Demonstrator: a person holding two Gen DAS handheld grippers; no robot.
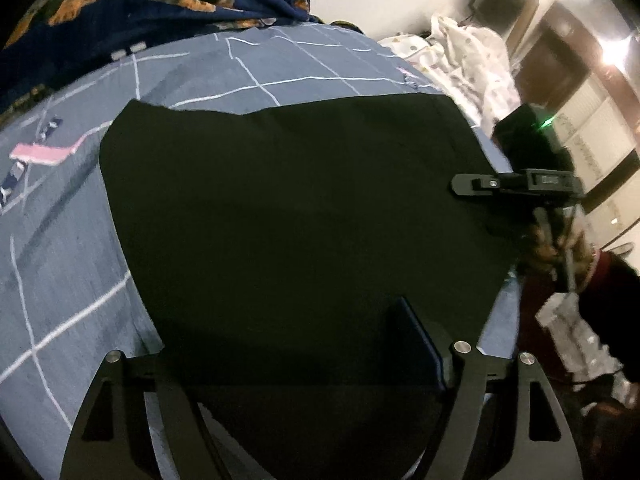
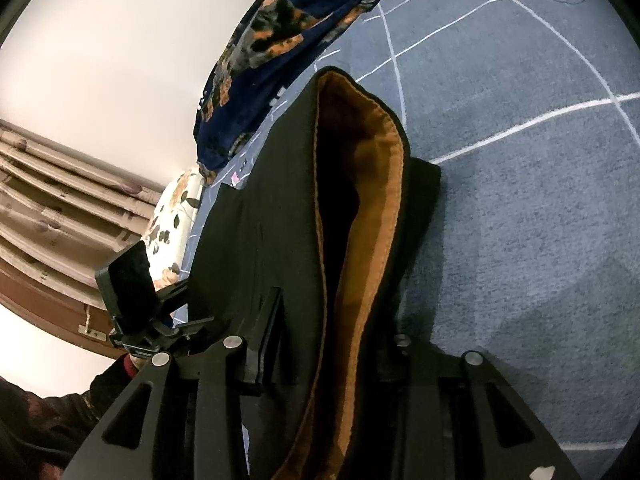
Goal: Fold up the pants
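Black pants (image 2: 280, 240), tan-lined waistband: clamped between right gripper (image 2: 320, 344) jaws. Left gripper (image 1: 304, 360): spread wide, empty. Risk: lopsided fold sagging.

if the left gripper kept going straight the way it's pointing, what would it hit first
Most likely the black pants spread on the blue checked bedsheet; they fill the view right ahead of the left gripper. Depth is unclear.

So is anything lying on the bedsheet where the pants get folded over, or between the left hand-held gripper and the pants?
Nothing visible. The black pants lie flat on the grey grid bedsheet, directly under the left hand-held gripper. The dark blue blanket sits bunched beyond the pants' far edge, clear of them. The right hand-held gripper holds the waistband.
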